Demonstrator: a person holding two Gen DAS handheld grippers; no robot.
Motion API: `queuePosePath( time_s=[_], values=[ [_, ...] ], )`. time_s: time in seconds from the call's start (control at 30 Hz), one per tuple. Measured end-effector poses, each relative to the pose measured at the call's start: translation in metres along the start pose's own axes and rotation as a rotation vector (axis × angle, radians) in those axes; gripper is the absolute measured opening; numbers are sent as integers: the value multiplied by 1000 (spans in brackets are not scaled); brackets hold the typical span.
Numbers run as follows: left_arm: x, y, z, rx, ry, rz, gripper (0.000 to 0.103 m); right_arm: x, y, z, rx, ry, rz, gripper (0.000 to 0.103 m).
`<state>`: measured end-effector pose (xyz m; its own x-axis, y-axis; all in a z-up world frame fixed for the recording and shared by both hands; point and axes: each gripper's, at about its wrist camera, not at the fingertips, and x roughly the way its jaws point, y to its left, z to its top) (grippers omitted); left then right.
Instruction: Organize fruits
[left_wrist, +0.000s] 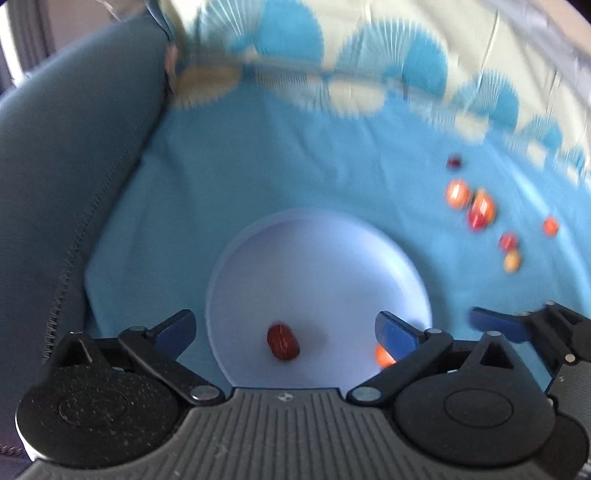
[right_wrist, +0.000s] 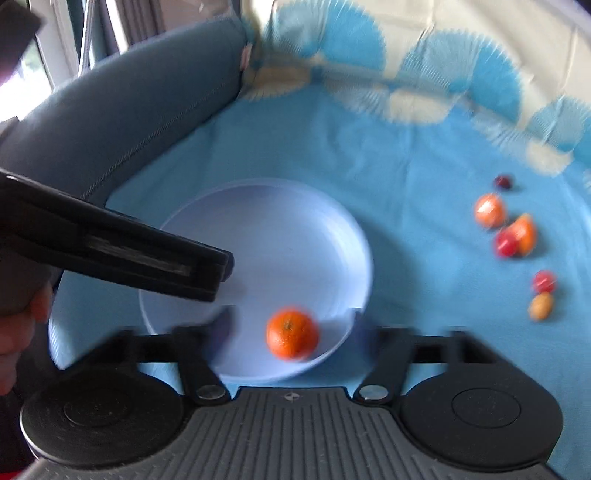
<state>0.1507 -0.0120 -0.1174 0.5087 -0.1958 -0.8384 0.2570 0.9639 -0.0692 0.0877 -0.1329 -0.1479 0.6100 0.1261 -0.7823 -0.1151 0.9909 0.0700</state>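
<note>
Both claws spread over the plate

Now spread wide and holding nothing: left claw (left_wrist: 284, 328) above a red date (left_wrist: 283, 342), right claw (right_wrist: 291, 332) around a loose mandarin (right_wrist: 292, 333), both fruits on the pale blue plate (left_wrist: 317, 258). More fruits (right_wrist: 517, 236) scattered farther right on blue cloth (right_wrist: 406, 184).

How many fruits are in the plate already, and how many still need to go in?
Two are in the plate: a dried red date and a small orange. Both the left hand-held gripper and the right hand-held gripper are open over the plate and hold nothing. About six loose fruits still wait on the blue cloth to the right; blur makes the exact count uncertain.
</note>
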Motion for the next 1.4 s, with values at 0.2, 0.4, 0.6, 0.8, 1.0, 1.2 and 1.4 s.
queuePosePath(
  time_s=[0.2, 0.4, 0.6, 0.8, 1.0, 1.2, 1.4],
  values=[
    [-58, 25, -34, -113, 44, 22, 103, -59, -2, -17, 11, -16, -34, 97],
    [-118, 30, -86, -196, 51, 109, 103, -129, 21, -57, 60, -30, -8, 99],
    [-173, 10, -105, -114, -89, 109, 103, -183, 45, -67, -17, -182, -3, 102],
    [-205, -9, -119, -89, -161, 85, 103, -214, 52, -78, -44, -236, -16, 102],
    [-223, -24, -126, -57, -208, 85, 103, -237, 52, -90, -35, -286, -34, 102],
    [-232, -32, -131, -34, -227, 92, 103, -244, 52, -94, -24, -301, -37, 102],
    [-231, -27, -130, -46, -222, 90, 103, -242, 52, -93, -31, -301, -34, 102]
  ],
)
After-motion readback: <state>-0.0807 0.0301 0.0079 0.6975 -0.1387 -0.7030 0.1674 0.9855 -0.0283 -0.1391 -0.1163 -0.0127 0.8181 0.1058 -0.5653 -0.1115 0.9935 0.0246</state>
